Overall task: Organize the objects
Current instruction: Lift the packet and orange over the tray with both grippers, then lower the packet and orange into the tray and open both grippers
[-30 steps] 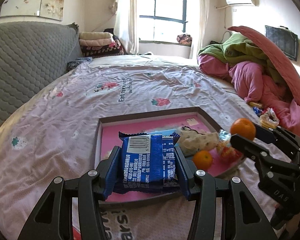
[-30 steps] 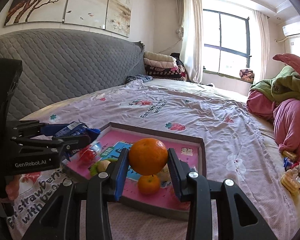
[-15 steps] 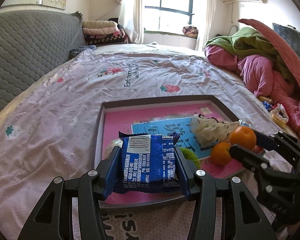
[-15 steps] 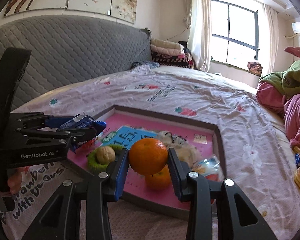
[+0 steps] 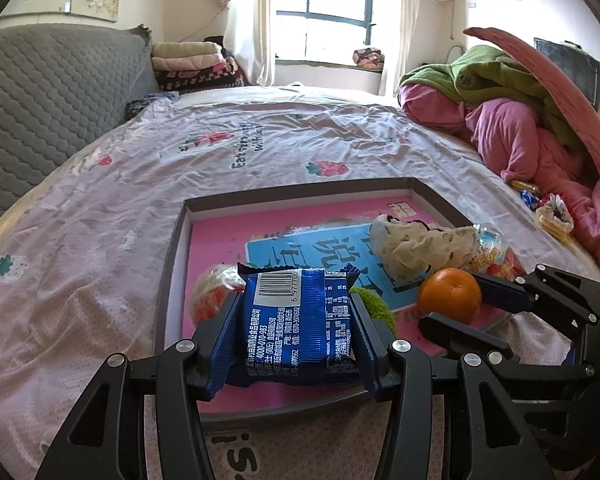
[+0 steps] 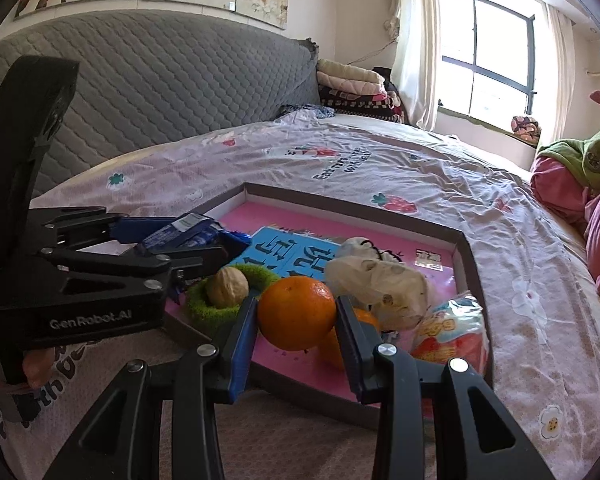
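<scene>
My left gripper [image 5: 294,320] is shut on a blue snack packet [image 5: 298,326], held over the near left part of the shallow box tray [image 5: 172,256] with its pink floor. My right gripper [image 6: 296,316] is shut on an orange [image 6: 297,312], low over the tray's near edge [image 6: 308,396]. From the left wrist view that orange [image 5: 450,295] shows at the right, between the right gripper's fingers. A second orange [image 6: 366,316] lies in the tray behind it, mostly hidden. The left gripper [image 6: 204,250] shows from the side in the right wrist view.
In the tray lie a walnut [image 6: 227,286] on a green fuzzy ring [image 6: 204,308], a crumpled patterned bag [image 6: 380,284], a red-and-white snack bag [image 6: 452,332] and a wrapped round snack [image 5: 210,294]. Loose snacks [image 5: 552,212] and piled bedding [image 5: 520,120] sit at the right.
Both grippers have sunk toward the tray with their loads, and the tray looks larger and nearer in both views. The grips have not changed.
</scene>
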